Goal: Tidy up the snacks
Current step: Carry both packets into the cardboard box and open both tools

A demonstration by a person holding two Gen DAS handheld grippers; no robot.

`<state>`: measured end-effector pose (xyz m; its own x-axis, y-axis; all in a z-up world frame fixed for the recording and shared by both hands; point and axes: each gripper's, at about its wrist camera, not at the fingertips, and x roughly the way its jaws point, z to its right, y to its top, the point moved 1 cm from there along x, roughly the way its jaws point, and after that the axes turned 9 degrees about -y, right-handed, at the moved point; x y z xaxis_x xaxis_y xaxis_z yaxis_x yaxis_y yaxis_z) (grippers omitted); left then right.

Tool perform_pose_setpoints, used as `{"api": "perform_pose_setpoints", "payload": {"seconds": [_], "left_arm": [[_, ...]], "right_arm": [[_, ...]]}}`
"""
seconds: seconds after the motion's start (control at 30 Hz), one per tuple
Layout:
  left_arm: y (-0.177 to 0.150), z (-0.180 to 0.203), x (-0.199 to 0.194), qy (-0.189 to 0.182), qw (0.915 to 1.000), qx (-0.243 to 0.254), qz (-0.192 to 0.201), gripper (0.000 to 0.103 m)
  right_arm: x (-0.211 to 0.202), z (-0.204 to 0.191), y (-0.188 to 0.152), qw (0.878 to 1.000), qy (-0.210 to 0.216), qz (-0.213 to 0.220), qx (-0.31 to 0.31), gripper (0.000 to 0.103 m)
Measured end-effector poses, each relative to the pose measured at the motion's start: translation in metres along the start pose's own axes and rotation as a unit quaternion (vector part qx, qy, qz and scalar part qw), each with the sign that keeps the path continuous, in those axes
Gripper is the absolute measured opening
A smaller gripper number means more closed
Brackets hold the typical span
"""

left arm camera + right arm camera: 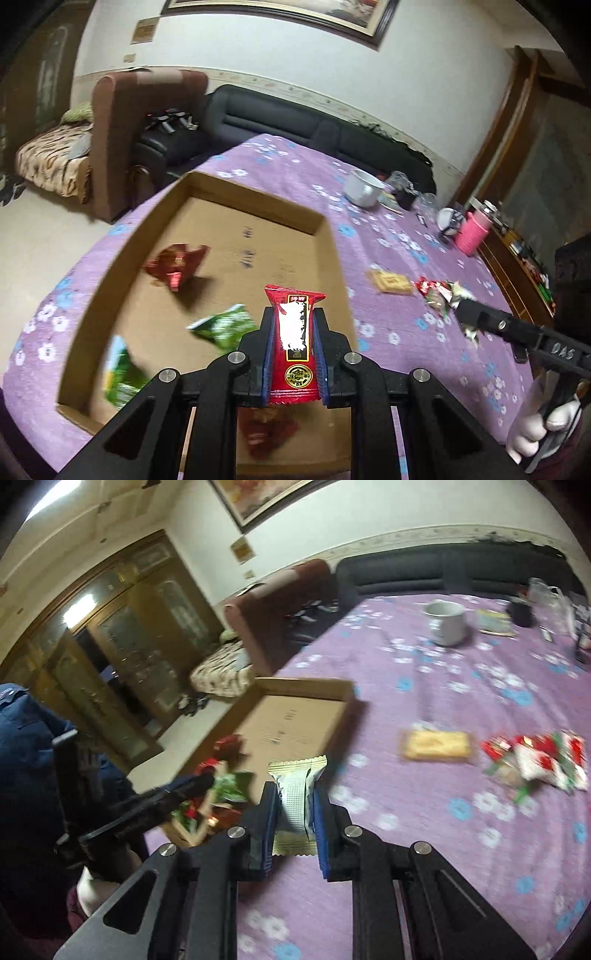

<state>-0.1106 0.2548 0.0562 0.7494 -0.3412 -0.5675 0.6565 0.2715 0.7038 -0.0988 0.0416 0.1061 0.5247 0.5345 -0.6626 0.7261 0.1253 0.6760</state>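
Note:
My left gripper (294, 314) is shut on a red snack packet (294, 339) and holds it above the cardboard tray (325, 236). In the tray lie a red wrapper (175, 264), two green packets (225, 326) and another red packet (267, 432) below the jaws. My right gripper (294, 794) is shut on a white and gold snack packet (295, 797) above the purple cloth, right of the tray (347, 696). On the cloth lie a yellow biscuit pack (436, 746) and a pile of red, white and green packets (535, 760). The right gripper also shows in the left wrist view (461, 310).
The table has a purple flowered cloth (388, 325). At its far side stand a white mug (364, 190), a pink bottle (472, 234), a glass and small items. A dark sofa (295, 118) and a brown armchair (122, 147) stand behind.

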Motion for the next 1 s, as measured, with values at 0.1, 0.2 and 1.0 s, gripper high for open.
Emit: {"api": "perform_pose_setpoints", "payload": {"seconds": [0.1,0.2,1.0], "left_arm": [[0.0,-0.013,0.001,0.01,0.9999,-0.01,-0.003,0.019],[0.002,-0.023,0.007,0.015,0.9996,-0.02,-0.011,0.019],[0.041,-0.028,0.033,0.013,0.9988,-0.043,-0.021,0.05]], "right_arm": [[0.018,-0.017,0.01,1.0,0.016,-0.014,-0.009,0.018],[0.039,-0.03,0.015,0.999,0.016,-0.029,-0.021,0.018],[0.082,-0.021,0.018,0.999,-0.015,-0.034,-0.007,0.033]]}}
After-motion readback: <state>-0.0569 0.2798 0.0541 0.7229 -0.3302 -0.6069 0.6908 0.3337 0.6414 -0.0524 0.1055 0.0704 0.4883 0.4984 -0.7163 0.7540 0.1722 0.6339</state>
